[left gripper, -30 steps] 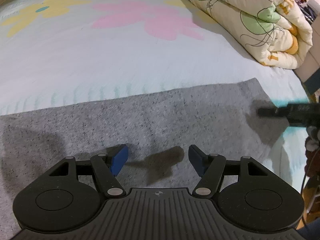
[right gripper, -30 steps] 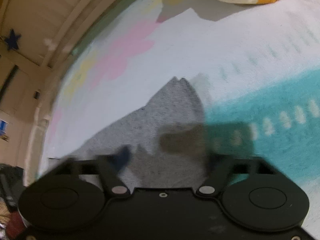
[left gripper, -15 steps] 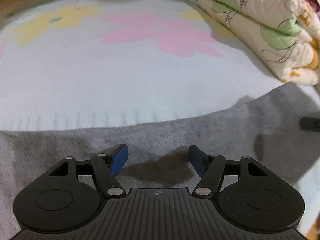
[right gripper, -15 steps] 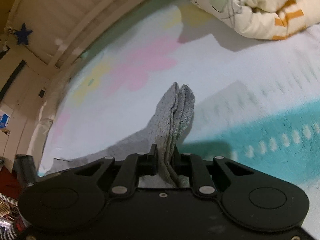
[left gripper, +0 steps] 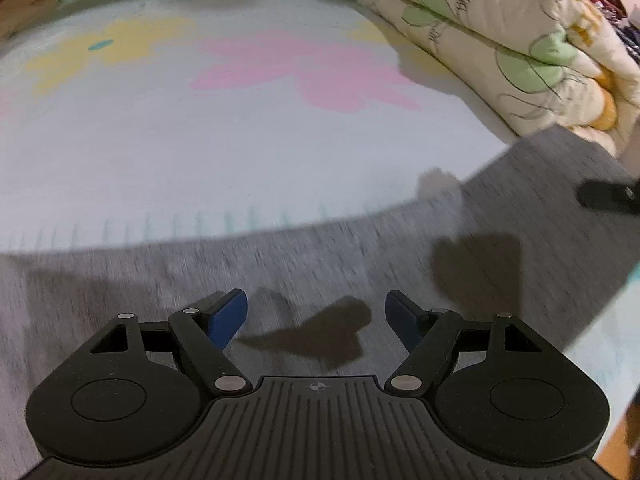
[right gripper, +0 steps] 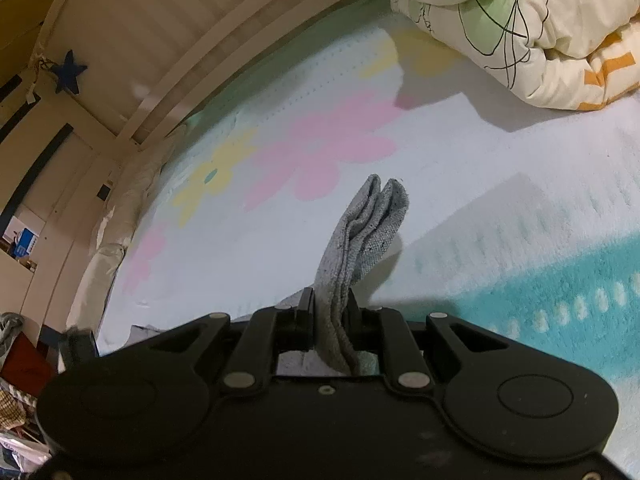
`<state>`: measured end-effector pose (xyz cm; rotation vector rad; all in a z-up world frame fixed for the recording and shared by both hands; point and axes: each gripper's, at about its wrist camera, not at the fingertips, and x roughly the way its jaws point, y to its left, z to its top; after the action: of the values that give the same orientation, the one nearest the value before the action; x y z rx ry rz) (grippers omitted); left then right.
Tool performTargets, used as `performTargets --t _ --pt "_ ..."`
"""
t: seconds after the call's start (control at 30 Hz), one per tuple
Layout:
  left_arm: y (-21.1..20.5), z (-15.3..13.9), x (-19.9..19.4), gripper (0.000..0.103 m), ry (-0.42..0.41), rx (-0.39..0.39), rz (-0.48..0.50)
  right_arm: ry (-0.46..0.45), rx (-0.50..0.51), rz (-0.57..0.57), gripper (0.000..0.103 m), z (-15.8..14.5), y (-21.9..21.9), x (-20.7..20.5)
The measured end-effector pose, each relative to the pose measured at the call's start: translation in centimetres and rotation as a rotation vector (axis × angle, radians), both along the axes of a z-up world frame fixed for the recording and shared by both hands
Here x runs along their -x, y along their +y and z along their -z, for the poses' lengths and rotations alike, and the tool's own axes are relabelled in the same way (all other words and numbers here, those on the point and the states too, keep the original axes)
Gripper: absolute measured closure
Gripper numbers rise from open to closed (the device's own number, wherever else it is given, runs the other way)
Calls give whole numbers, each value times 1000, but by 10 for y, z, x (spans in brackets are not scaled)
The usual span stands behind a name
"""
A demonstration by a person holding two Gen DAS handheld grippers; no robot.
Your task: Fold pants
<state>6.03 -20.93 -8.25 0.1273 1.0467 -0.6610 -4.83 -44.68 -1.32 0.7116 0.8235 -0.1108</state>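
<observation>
Your right gripper (right gripper: pixel 331 322) has just clamped the pants (right gripper: pixel 362 236) and lifted that corner; your left gripper (left gripper: pixel 316 316) hangs apart above the cloth, so the fold can begin.

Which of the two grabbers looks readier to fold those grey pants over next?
The right gripper, probably: it is already shut on a bunched corner of the pants. The left gripper hangs open above the flat cloth, gripping nothing.

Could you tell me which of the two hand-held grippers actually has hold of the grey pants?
The right hand-held gripper: its jaws are shut on a bunched fold of the grey pants. The left hand-held gripper is open above the fabric, gripping nothing.
</observation>
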Motion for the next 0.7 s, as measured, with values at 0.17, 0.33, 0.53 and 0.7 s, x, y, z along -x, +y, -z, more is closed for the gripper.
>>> performTargets --t 0.17,0.33,0.53,0.7 --pt "5 7 16 29 7 -37 47 -1 26 -11 89 -8 10 -5" --pt "0 15 31 28 -15 -94 122 -15 43 -33 88 -17 25 -15" --pt "29 -3 18 29 18 -9 49 -47 56 -97 88 -32 56 -30" --pt "78 -38 -11 28 -60 61 -107 -62 54 -195 88 -35 99 -49"
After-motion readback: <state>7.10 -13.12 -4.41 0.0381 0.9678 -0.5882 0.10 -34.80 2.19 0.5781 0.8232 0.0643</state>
